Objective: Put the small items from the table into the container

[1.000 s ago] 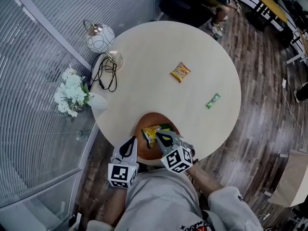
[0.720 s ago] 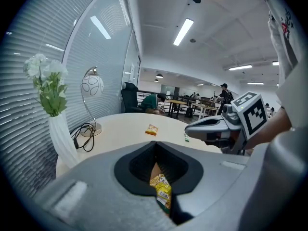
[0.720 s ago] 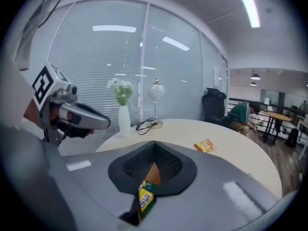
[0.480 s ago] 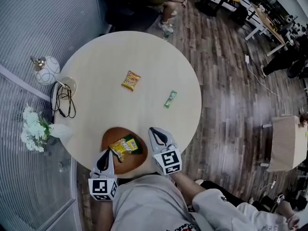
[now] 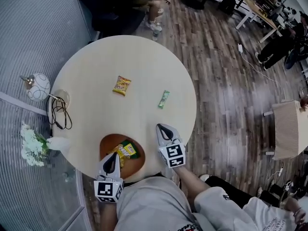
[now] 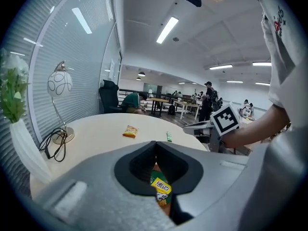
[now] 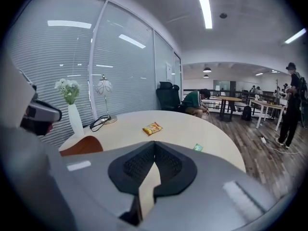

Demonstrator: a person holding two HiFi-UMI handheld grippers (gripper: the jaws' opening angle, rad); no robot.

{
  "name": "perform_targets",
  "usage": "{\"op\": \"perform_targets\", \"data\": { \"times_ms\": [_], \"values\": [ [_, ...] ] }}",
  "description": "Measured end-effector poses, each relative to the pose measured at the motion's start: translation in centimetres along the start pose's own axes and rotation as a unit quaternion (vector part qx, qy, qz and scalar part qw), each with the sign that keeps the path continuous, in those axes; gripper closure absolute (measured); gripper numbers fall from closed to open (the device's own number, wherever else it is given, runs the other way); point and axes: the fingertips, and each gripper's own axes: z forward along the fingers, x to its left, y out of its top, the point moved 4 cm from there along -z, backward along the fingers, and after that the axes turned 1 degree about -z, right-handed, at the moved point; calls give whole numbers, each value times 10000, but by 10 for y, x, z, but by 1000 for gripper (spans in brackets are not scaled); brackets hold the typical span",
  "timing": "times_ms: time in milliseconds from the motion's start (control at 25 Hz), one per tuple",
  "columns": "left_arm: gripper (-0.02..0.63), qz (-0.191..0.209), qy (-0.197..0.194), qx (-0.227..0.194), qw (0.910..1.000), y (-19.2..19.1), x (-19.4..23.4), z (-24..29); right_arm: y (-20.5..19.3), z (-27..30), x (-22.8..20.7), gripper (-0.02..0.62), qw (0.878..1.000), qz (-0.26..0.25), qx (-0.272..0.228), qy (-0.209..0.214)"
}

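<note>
While some snack packets [image 5: 126, 150] already lie in the bowl [image 5: 107, 143] at the table's [image 5: 86, 81] near edge, a yellow packet [image 5: 121, 85] and green stick [image 5: 164, 99] wait mid-table. The left gripper [image 5: 113, 155] and right gripper [image 5: 160, 126] are both clenched and empty.

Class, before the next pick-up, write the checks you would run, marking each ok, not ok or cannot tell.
1. Empty right gripper: ok, nothing between its jaws.
2. Open right gripper: not ok, jaws together.
3. Empty left gripper: ok, jaws together above the bowl.
4. Free orange packet and green packet on the table: ok.
5. Room in the bowl: ok, packets cover only part.
</note>
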Motion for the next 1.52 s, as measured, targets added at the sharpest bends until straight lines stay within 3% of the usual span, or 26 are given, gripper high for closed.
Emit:
{"op": "perform_targets", "data": {
  "times_ms": [120, 360, 520, 840, 1040, 1520],
  "values": [
    [618, -24, -55, 40, 10000, -1, -3, 3, -11, 19, -24, 590, 9993, 87, 164, -309],
    [617, -66, -54, 163, 9998, -5, -1, 3, -26, 72, -84, 518, 9923, 406, 507, -1059],
    [618, -114, 16, 259, 9996, -10, 2, -1, -29, 104, -116, 514, 9879, 284, 645, -1382],
    [618, -194, 235, 378, 9988, -15, 14, -12, -53, 151, -133, 485, 9792, 334, 1543, -1276],
    [618, -282, 328, 417, 9982, -18, 19, -13, -63, 162, -136, 476, 9760, 467, 1732, -1236],
    [618, -259, 342, 404, 9983, -14, 18, -14, -59, 166, -124, 586, 9753, 465, 2001, -810]
  ]
}}
